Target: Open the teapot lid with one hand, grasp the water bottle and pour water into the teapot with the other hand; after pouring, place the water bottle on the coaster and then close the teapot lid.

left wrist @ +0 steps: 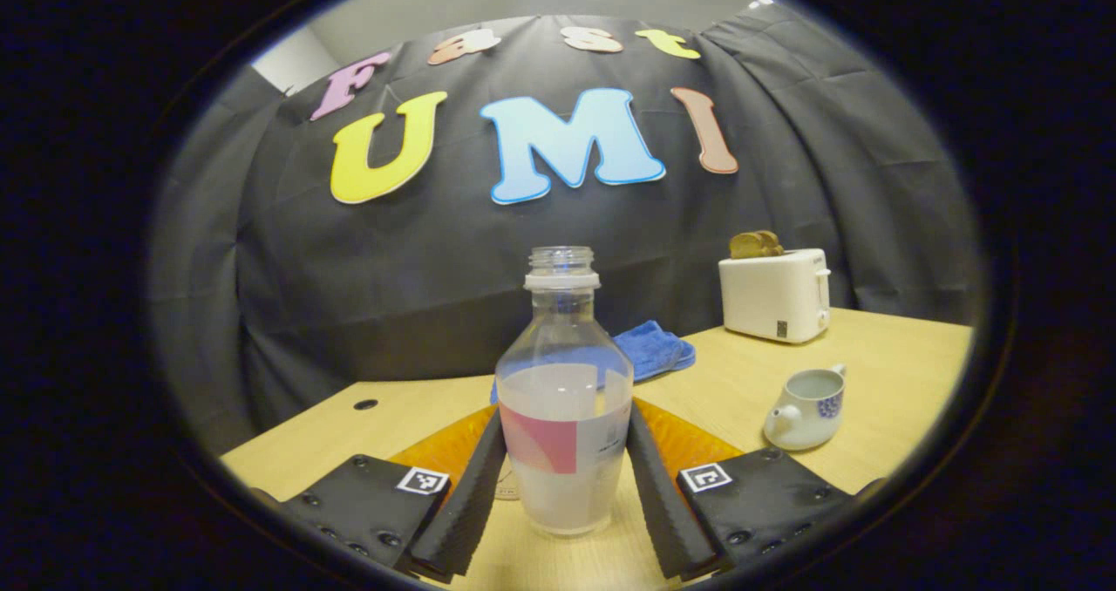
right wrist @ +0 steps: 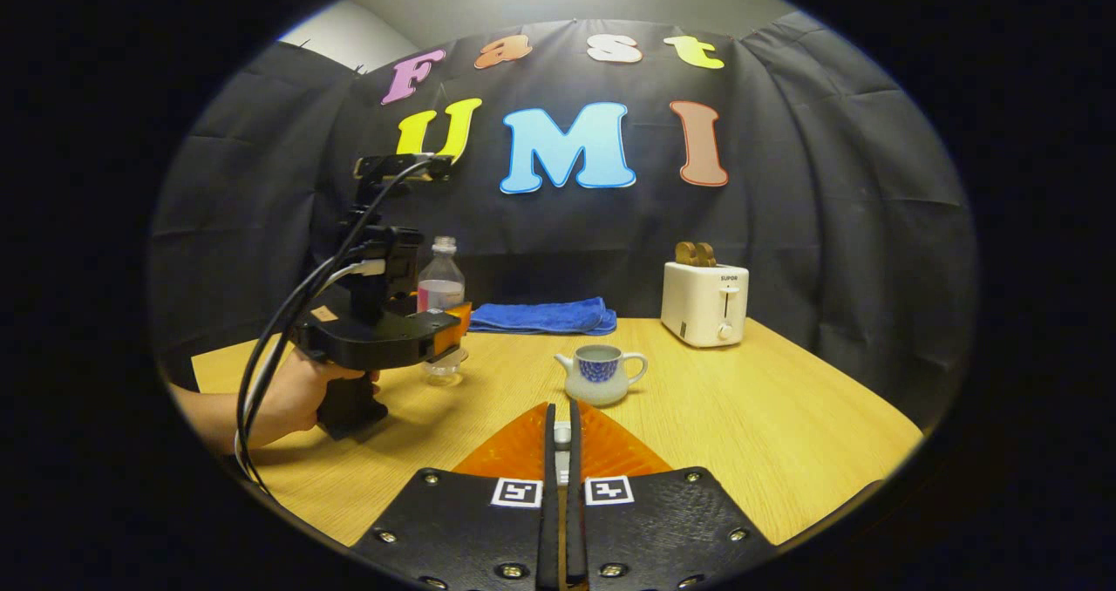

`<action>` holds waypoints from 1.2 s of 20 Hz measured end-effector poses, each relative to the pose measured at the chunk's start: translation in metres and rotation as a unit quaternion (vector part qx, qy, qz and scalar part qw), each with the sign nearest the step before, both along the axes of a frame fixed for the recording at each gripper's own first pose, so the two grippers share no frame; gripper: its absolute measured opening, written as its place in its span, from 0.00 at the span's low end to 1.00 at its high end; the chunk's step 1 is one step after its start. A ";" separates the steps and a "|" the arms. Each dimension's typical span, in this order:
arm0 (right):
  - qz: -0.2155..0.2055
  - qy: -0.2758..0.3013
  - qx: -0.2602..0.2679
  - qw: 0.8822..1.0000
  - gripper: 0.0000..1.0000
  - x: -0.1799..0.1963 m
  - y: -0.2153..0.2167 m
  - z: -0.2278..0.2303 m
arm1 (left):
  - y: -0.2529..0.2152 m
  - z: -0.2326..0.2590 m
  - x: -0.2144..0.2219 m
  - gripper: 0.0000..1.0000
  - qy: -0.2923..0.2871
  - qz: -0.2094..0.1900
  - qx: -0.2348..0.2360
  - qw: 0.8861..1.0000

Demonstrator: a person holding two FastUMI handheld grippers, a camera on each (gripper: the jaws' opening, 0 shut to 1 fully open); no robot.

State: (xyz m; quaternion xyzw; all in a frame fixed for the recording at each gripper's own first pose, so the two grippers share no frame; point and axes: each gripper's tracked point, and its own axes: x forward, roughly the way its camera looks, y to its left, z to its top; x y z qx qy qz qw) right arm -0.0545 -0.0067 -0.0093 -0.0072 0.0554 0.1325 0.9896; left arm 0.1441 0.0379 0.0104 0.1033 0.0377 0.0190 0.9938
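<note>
1. Booth with a black cloth wall at the back and a light wood desk carrying everything. Behind the teapot there's a white toaster with toast sticking out, and a folded blue towel sits further back, between toaster and bottle.

2. Teapot is the landmark here. It stands upright in the middle of the desk with its top open, so the lid looks to be off already.

3. Water bottle stands upright, cap off, roughly half full, long axis vertical. In the right gripper view it's well off to the spout side of the teapot, a bit further back.

4. Left claw is spread around the bottle, one finger on each side and very close to the label. I can't say for sure both are pressing, so I'd call it open around the bottle, not a firm grip.

5. Right claw sits in front of the teapot, fingers nearly together on something small and pale. Could be the lid, too hidden to be sure.

6. The key relation: from the left claw, the teapot lies off to the right and a bit further away. So my guess is squeeze, lift, carry right, tip over the opening.

7. Can't make out a coaster for certain.
</note>
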 end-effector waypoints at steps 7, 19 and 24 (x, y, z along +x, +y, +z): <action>0.014 0.006 -0.006 1.000 0.04 -0.025 -0.005 -0.012 | -0.038 -0.017 0.006 0.87 0.041 -0.031 0.128 0.990; 0.008 0.004 0.000 1.000 0.04 -0.036 -0.020 -0.014 | -0.069 -0.020 0.016 0.87 0.062 -0.053 0.318 0.945; 0.000 0.004 0.003 1.000 0.04 -0.037 -0.028 -0.013 | -0.074 -0.029 0.028 0.87 0.083 -0.066 0.386 0.917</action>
